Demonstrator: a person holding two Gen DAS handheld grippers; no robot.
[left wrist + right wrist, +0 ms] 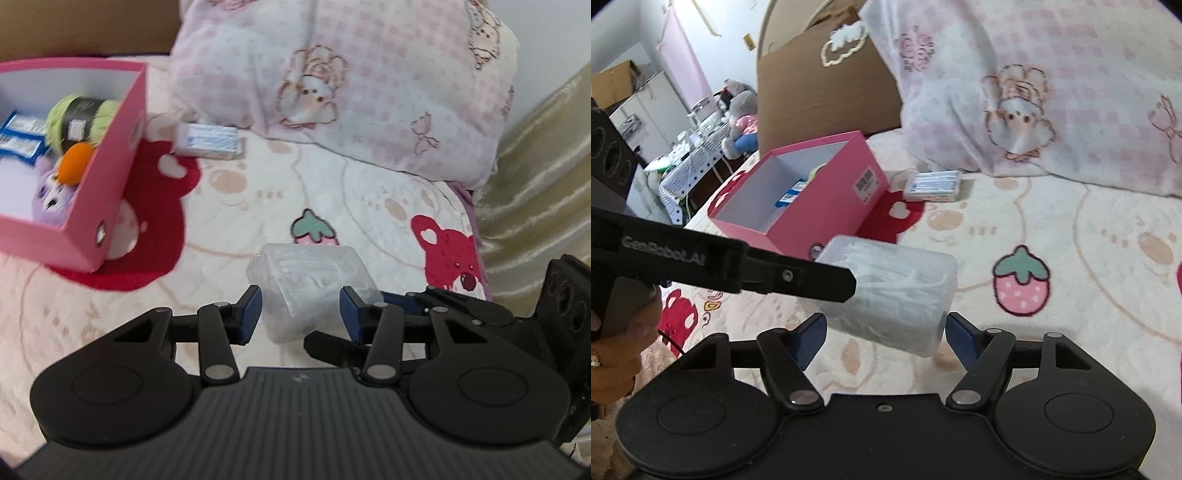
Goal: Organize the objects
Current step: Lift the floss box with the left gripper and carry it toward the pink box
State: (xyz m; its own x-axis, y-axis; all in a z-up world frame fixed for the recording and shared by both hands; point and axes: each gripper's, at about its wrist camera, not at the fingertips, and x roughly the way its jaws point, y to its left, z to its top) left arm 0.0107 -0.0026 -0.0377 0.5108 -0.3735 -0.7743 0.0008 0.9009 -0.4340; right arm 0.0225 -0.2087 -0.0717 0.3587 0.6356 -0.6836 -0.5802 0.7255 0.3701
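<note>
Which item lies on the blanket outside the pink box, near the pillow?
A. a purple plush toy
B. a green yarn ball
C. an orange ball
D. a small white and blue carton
D. The small white and blue carton lies on the blanket between the pink box and the pillow; the yarn, the plush toy and the orange ball sit inside the box.

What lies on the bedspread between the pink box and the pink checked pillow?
A small white and blue carton lies flat there, beside the pink box and just below the pillow. Both wrist views show it.
</note>
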